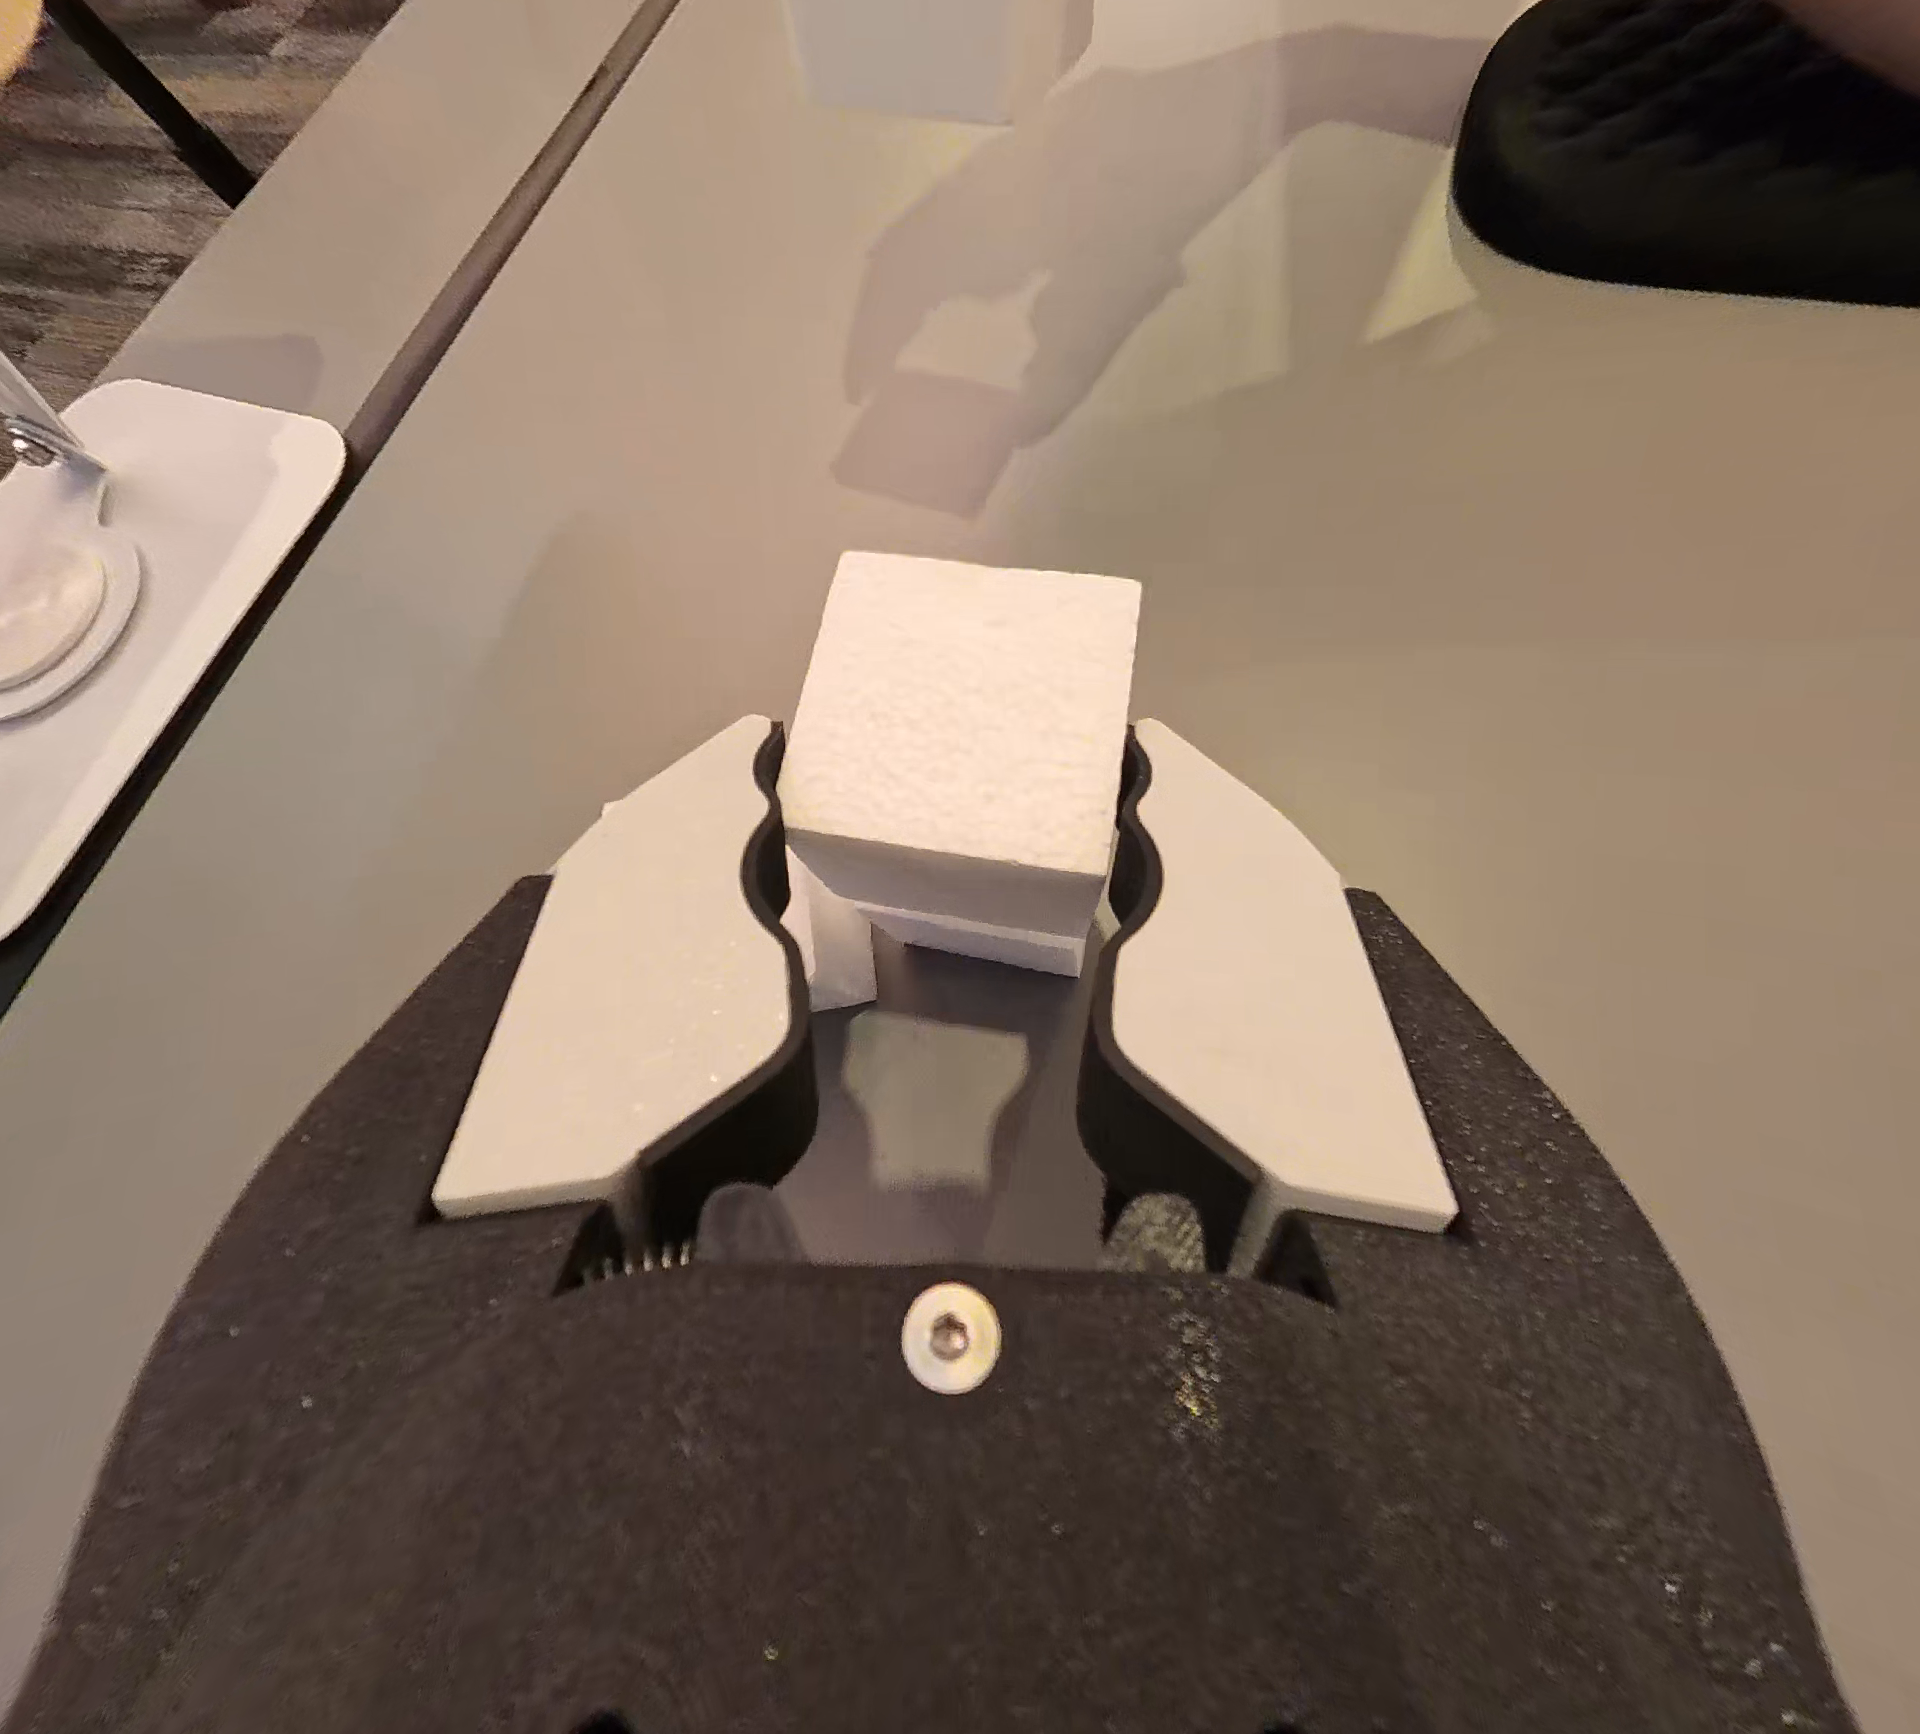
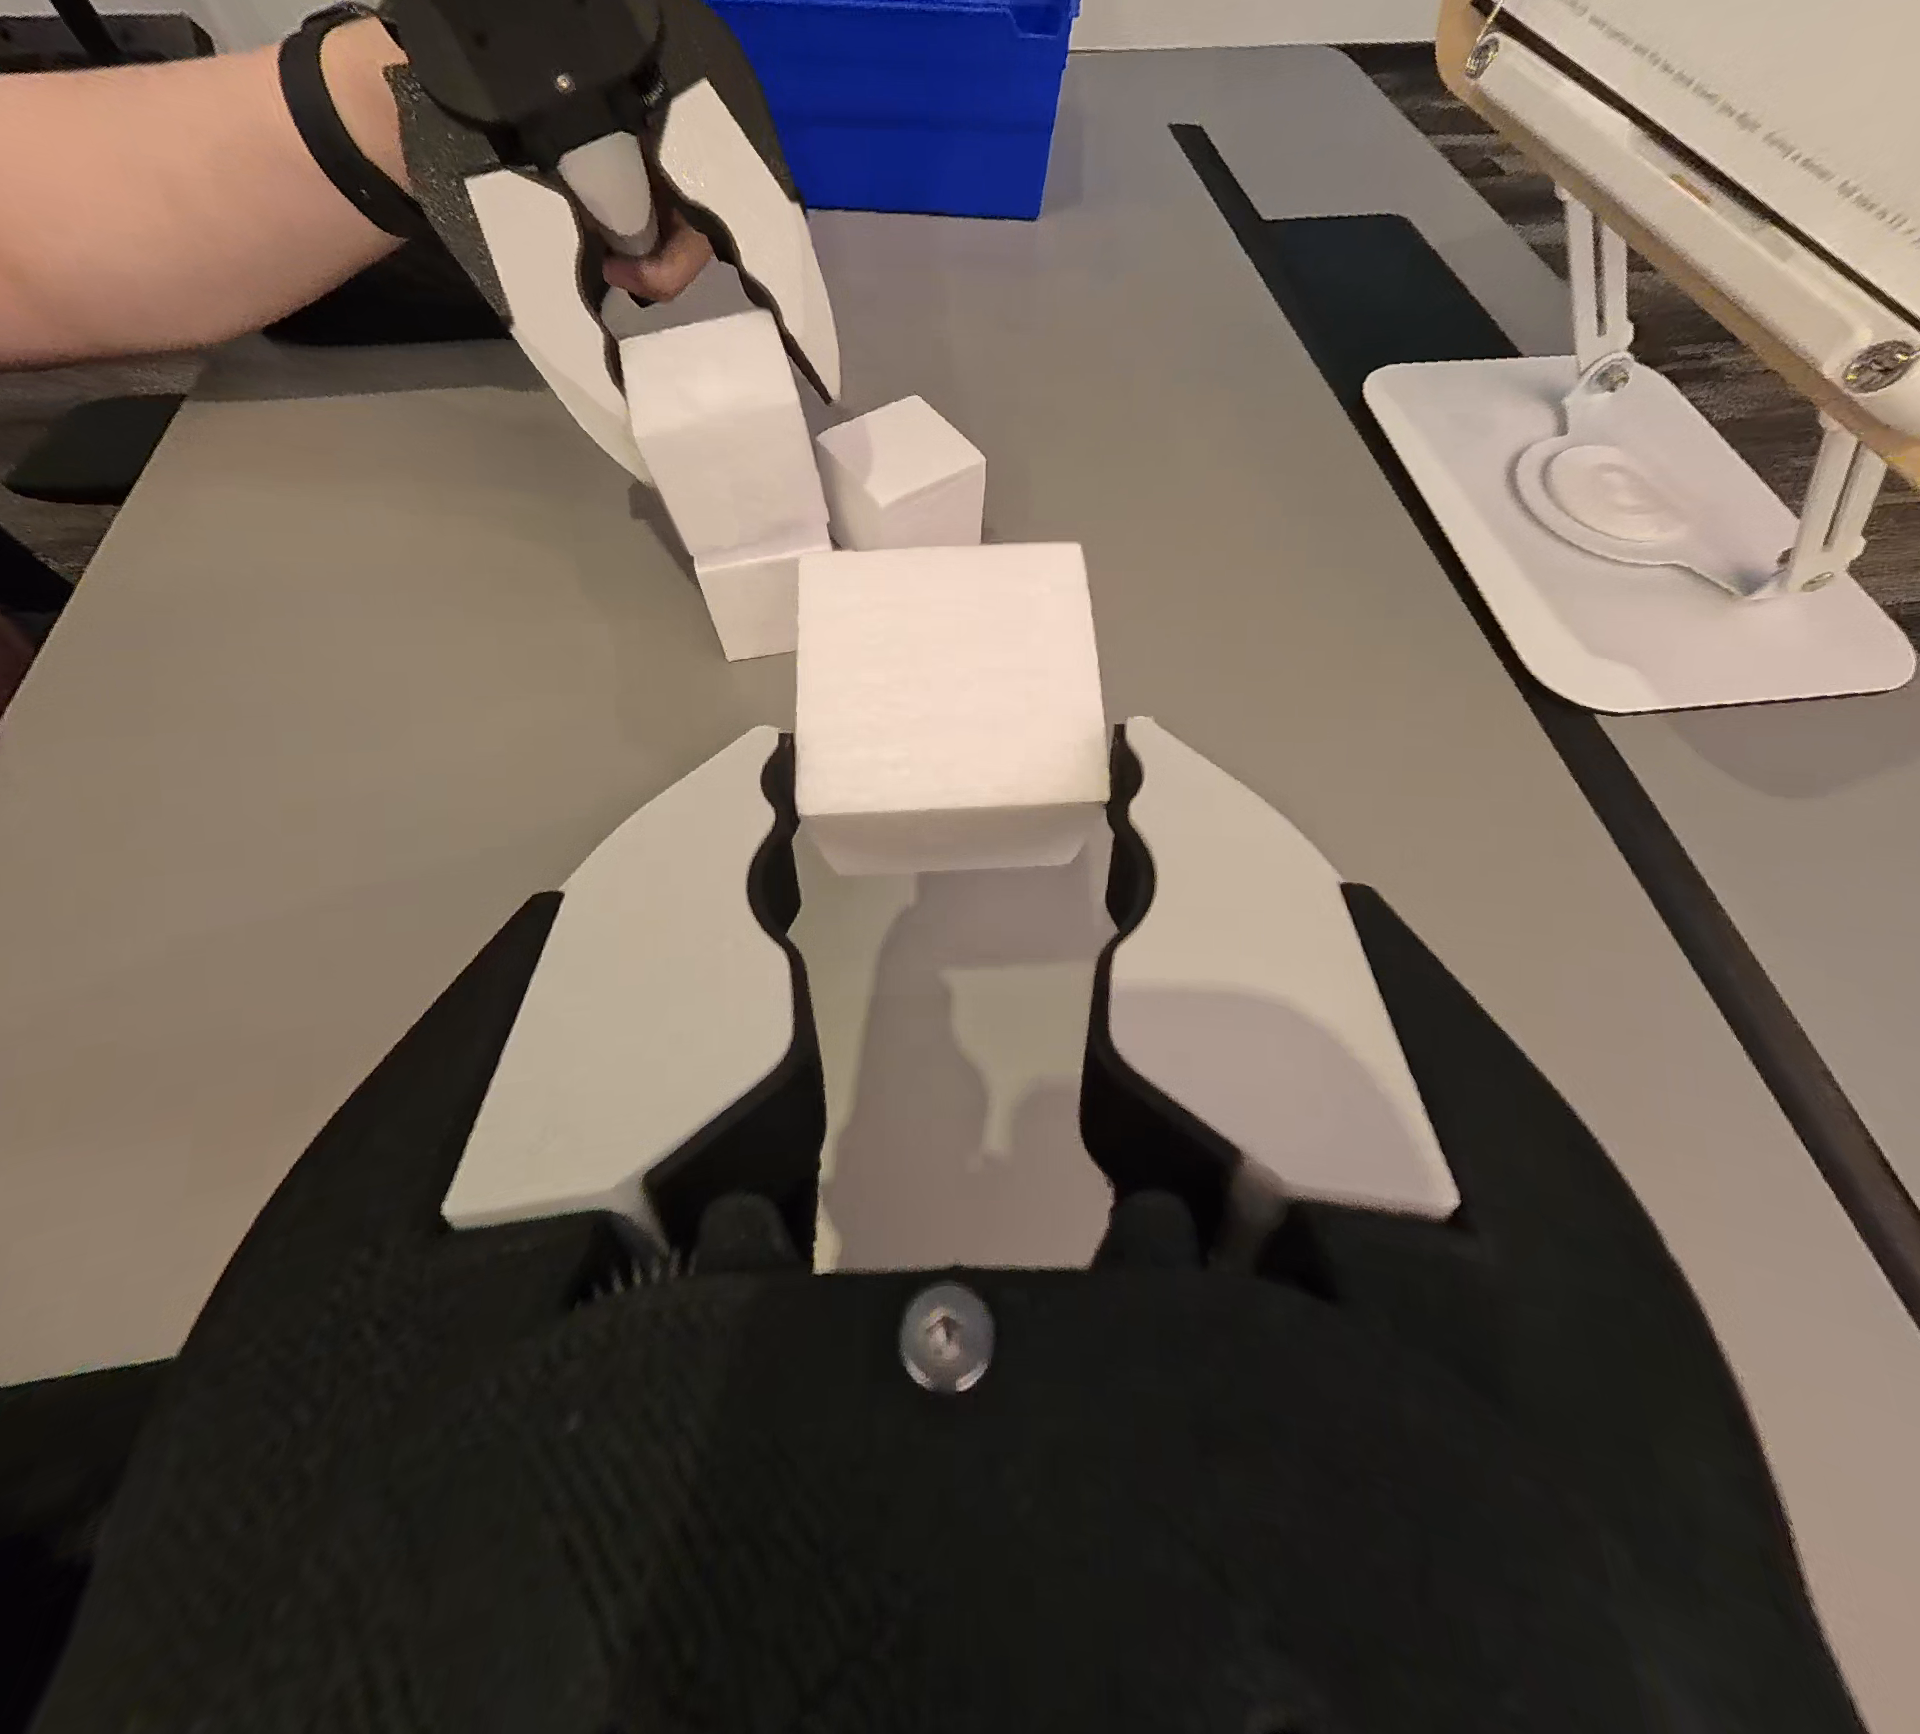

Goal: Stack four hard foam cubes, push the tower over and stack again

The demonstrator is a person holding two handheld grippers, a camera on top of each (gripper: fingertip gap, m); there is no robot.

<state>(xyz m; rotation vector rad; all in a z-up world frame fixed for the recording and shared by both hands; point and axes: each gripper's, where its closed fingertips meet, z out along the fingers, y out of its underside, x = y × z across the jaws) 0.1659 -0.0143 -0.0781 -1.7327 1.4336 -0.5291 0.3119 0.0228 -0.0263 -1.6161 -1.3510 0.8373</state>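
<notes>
Material: the four cubes are white hard foam with a fine grainy skin; judged light, stiff, and easily dented at corners by heavy squeezing.
Grip site: two opposite flat side faces, near mid-height, give the fingers parallel contact; the rough skin should resist slipping.
Left tool (image 1: 951,811): fingers partly apart, clamped on the two side faces of the upper cube (image 1: 961,718), with no gap visible at either side.
Upper cube position: in the right wrist view this upper cube (image 2: 717,432) rests tilted and offset on the base cube (image 2: 750,609), which stands on the grey surface (image 2: 364,749); the left tool (image 2: 717,380) reaches it from above.
Right tool (image 2: 948,796): fingers partly apart, closed onto the side faces of the carried cube (image 2: 940,687), gripped near the tips and apparently lifted clear of the surface.
Carried cube position: in front of the base cube, between it and the camera; contact with it cannot be judged.
Loose cube (image 2: 902,474): on the surface just beside the two-cube stack, on its far right side; free of either tool.
Tower state: two levels, upper one not yet square.
Handling risk: a light cube may shift when released off-centre.
Surroundings: blue bin (image 2: 862,43) at the far edge; white stand (image 2: 1621,541) on the right.
</notes>
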